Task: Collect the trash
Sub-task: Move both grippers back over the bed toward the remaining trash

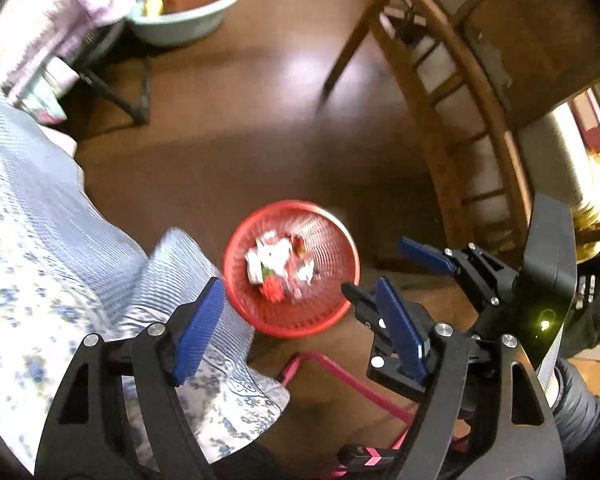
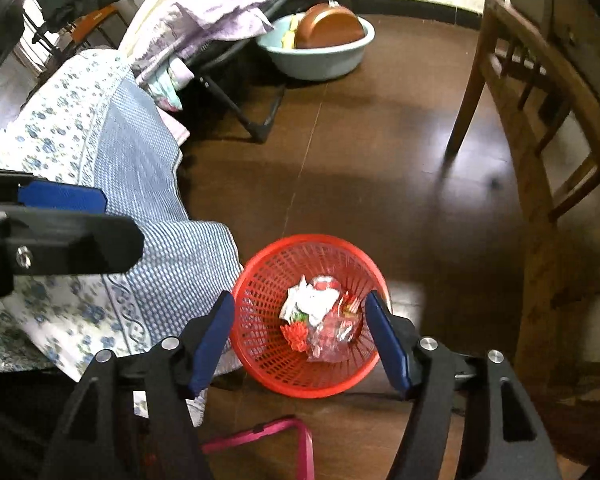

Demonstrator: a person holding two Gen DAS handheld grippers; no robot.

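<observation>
A red mesh basket (image 1: 328,228) (image 2: 268,280) stands on the dark wood floor. Crumpled white, red and clear wrappers (image 1: 278,266) (image 2: 320,312) lie in its bottom. My left gripper (image 1: 300,328) hangs above the basket's near edge, blue pads wide apart, nothing between them. My right gripper (image 2: 300,340) is also open above the basket and holds nothing; the trash shows through its gap. In the left wrist view the right gripper (image 1: 388,276) sits just right of the basket. The left gripper (image 2: 72,220) shows at the left edge of the right wrist view.
A blue floral bedspread (image 1: 60,220) (image 2: 120,160) hangs down beside the basket's left. A wooden chair (image 1: 440,120) (image 2: 540,160) stands at the right. A pale basin holding a brown pan (image 2: 320,52) sits far back. A pink frame (image 2: 292,440) lies near me.
</observation>
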